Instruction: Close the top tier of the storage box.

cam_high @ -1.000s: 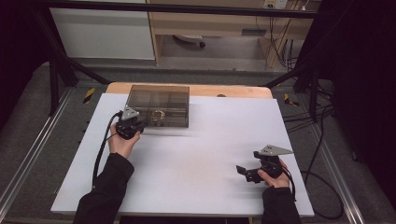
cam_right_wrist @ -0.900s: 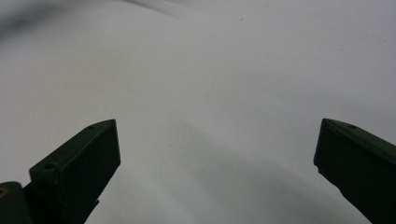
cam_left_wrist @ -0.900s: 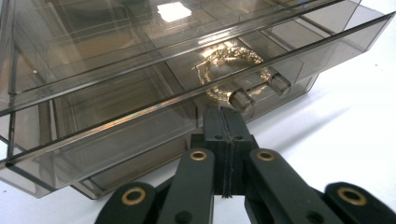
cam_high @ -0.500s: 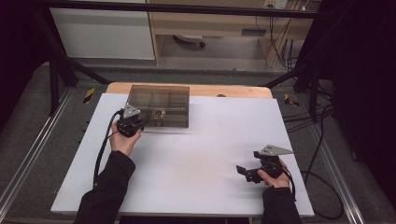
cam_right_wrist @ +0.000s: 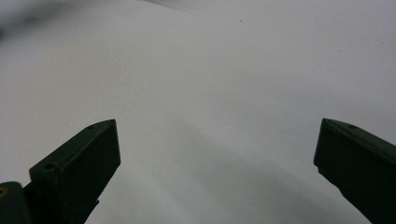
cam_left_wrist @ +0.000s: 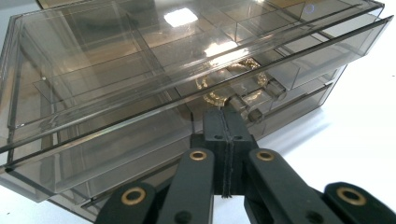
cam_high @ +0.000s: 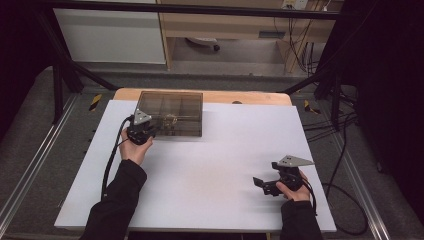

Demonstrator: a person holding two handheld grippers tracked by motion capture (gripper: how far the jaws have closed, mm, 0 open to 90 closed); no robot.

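Left gripper (cam_left_wrist: 225, 116): jaws clenched together, tips at the front of the smoked clear drawer box (cam_left_wrist: 140, 70), gold jewellery (cam_left_wrist: 231, 86) lying inside just beyond them. Right gripper (cam_high: 266, 185): jaws released and spread wide, bare white tabletop (cam_right_wrist: 210, 93) between them, well apart from the box.

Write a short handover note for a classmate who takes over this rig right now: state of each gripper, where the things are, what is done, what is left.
Left gripper: jaws pressed together at the front of the smoky clear drawer box, apparently pinching a small drawer handle; the grip itself is hard to confirm.
Right gripper: open, holding nothing, low over the white table, near its right front.
The box stands at the table's far edge, left of centre; gold jewellery lies in a compartment behind the jaws.
Done: the left gripper has reached the drawer front.
Left: probably pull the drawer out; the right gripper is free to help.
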